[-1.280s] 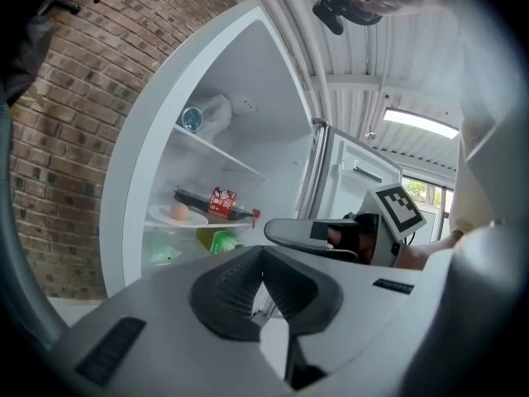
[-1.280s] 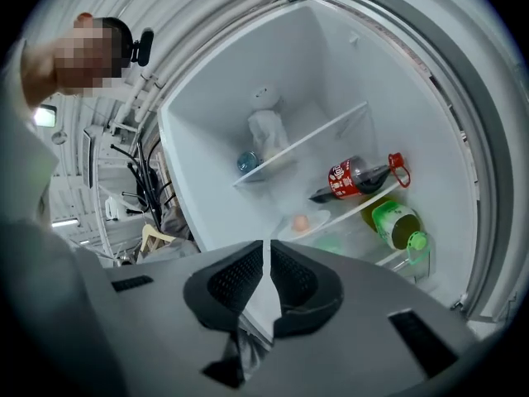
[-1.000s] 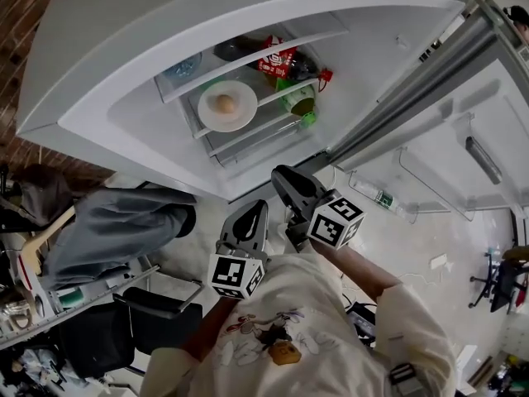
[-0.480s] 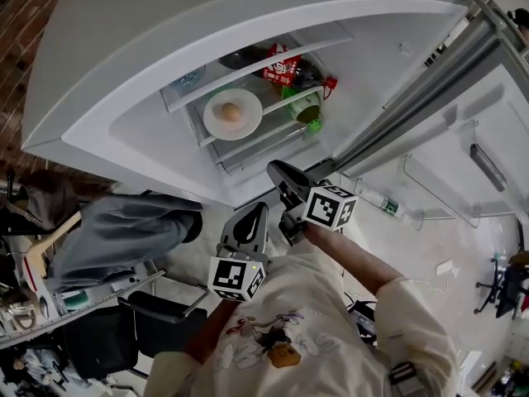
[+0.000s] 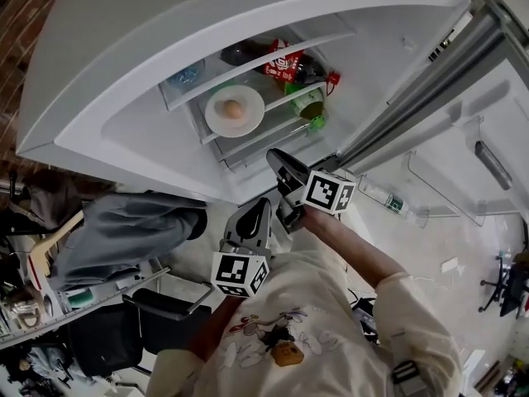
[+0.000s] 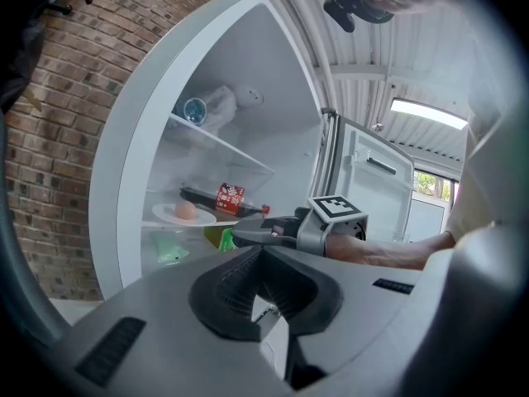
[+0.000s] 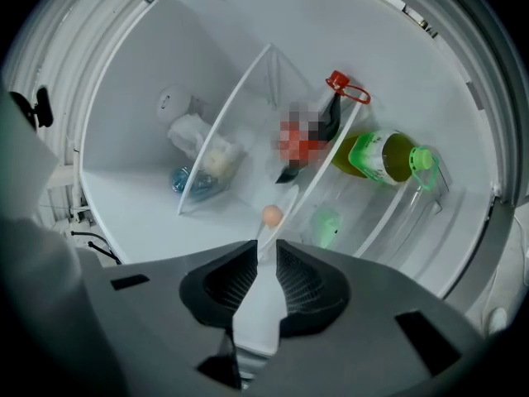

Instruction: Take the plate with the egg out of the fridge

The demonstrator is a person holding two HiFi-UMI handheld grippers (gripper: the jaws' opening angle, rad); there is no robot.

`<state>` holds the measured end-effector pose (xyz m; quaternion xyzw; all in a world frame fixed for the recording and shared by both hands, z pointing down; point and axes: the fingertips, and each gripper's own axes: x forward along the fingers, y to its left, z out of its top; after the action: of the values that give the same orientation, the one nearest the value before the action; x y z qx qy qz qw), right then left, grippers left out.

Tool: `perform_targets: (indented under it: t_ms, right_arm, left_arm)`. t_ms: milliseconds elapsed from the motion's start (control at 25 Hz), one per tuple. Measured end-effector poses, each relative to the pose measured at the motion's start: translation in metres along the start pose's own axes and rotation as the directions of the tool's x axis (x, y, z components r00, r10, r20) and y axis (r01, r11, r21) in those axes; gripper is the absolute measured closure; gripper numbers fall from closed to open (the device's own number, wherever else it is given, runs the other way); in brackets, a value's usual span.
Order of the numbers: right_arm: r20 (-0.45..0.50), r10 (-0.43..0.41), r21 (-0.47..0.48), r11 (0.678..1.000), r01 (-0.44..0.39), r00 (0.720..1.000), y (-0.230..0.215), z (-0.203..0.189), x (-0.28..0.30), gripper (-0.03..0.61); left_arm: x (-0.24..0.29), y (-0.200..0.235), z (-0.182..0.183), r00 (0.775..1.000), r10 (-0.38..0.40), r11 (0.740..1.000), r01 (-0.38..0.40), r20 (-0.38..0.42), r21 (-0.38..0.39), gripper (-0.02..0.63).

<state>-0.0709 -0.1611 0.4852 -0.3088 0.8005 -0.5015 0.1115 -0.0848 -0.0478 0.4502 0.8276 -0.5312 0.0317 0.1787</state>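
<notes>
The fridge [image 5: 124, 73] stood wide open, its door [image 5: 463, 164] swung off to the right. A person in a pale printed shirt [image 5: 273, 346] stood just in front of the fridge, a pair of tongs in each hand. The right tongs [image 5: 274, 157] reached nearest the fridge's opening, just short of its shelves. Their jaws had just been opening and stood a narrow way apart with nothing between them. The left tongs [image 5: 263, 207] hung further back from the fridge, jaw tips together and empty. Inside the fridge, a dark bottle with a red label [image 5: 285, 63] lay on a glass shelf, and a green-capped bottle [image 5: 307, 104] lay on the level below. The white plate [image 5: 216, 120] sat on that same shelf, towards the front of the fridge, with the egg [image 5: 235, 109] at its middle. Neither pair of tongs touched it.
</notes>
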Motion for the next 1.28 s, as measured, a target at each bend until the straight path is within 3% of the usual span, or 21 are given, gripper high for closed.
perform_targets:
  t_ms: [680, 1280]
  right_arm:
    - [0.007, 0.057, 0.135, 0.989, -0.057, 0.998, 0.006, 0.014, 0.025, 0.466]
    - [-0.012, 0.044, 0.207, 0.977, -0.041, 0.999, -0.003, 0.015, 0.048, 0.442]
  left_arm:
    - [-0.002, 0.003, 0.000, 1.000, 0.018, 1.000, -0.018, 0.010, -0.022, 0.604]
    - [-0.002, 0.011, 0.000, 1.000, 0.030, 0.999, -0.030, 0.007, -0.021, 0.604]
